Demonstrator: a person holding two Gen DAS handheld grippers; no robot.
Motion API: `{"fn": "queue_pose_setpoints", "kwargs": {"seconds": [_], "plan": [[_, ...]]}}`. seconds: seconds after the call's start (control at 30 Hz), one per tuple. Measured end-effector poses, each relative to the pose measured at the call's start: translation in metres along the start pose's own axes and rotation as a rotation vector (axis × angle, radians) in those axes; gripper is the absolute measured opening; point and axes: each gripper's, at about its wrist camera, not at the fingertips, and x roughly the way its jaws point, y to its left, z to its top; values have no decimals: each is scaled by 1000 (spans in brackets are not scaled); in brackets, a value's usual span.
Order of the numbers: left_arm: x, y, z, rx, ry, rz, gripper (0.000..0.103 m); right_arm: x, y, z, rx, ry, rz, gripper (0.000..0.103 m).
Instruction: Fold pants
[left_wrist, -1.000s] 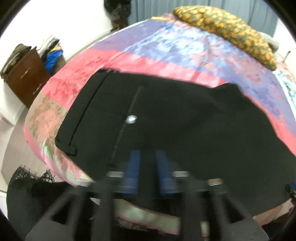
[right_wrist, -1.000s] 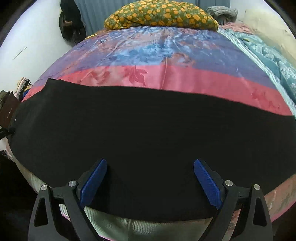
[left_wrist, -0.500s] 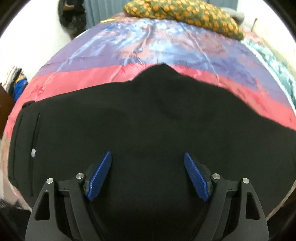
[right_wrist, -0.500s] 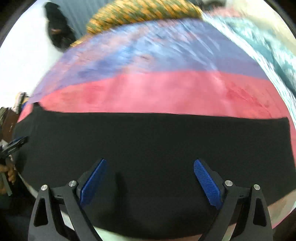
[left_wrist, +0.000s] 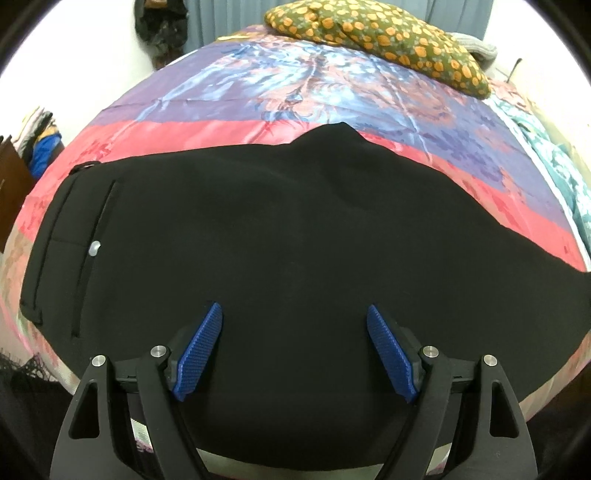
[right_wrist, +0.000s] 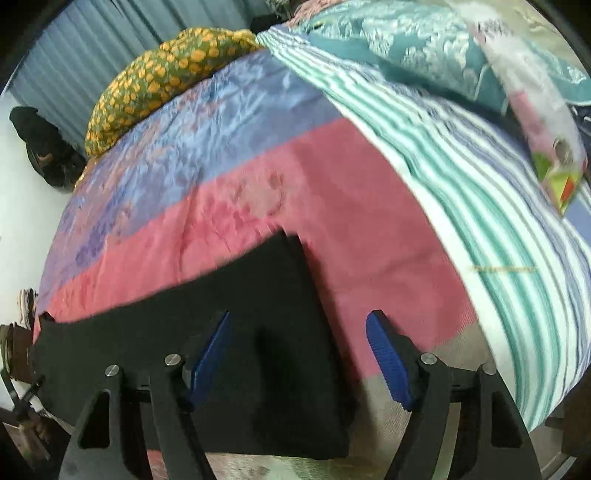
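Note:
Black pants lie flat across the near edge of the bed, legs folded together, waistband with a silver button at the left. My left gripper is open and empty above the seat of the pants. In the right wrist view the leg hem end of the pants lies under my right gripper, which is open and empty, its right finger over bare bedspread past the hem.
A pink, purple and blue bedspread covers the bed. An orange-spotted green pillow lies at the far end. A striped teal sheet and teal bedding lie at the right. A brown cabinet stands left.
My left gripper opened and let go of the pants, then settled over the seat. My right gripper swung right along the legs to the hem end.

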Motion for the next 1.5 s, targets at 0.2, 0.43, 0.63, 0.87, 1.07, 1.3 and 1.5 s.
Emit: {"fn": "queue_pose_setpoints", "kwargs": {"seconds": [0.2, 0.43, 0.63, 0.87, 1.07, 1.3, 1.5], "plan": [[2, 1, -1, -6, -1, 4, 83, 16, -9, -11, 45, 80, 202, 43], [-2, 6, -1, -34, -9, -14, 83, 2, 5, -15, 149, 81, 454, 15], [-3, 14, -4, -80, -15, -50, 83, -30, 97, -39, 165, 22, 796, 15], [-12, 20, -11, -99, -22, -100, 83, 7, 276, -112, 113, 72, 947, 15], [-21, 35, -16, -114, -23, -130, 83, 43, 452, -200, -253, 124, 661, 53], [-54, 33, -16, -126, -66, -273, 80, -32, 455, -245, -600, -125, 490, 87], [-50, -46, -8, 59, 4, -442, 44, -49, 389, -237, -489, -215, 364, 87]]}}
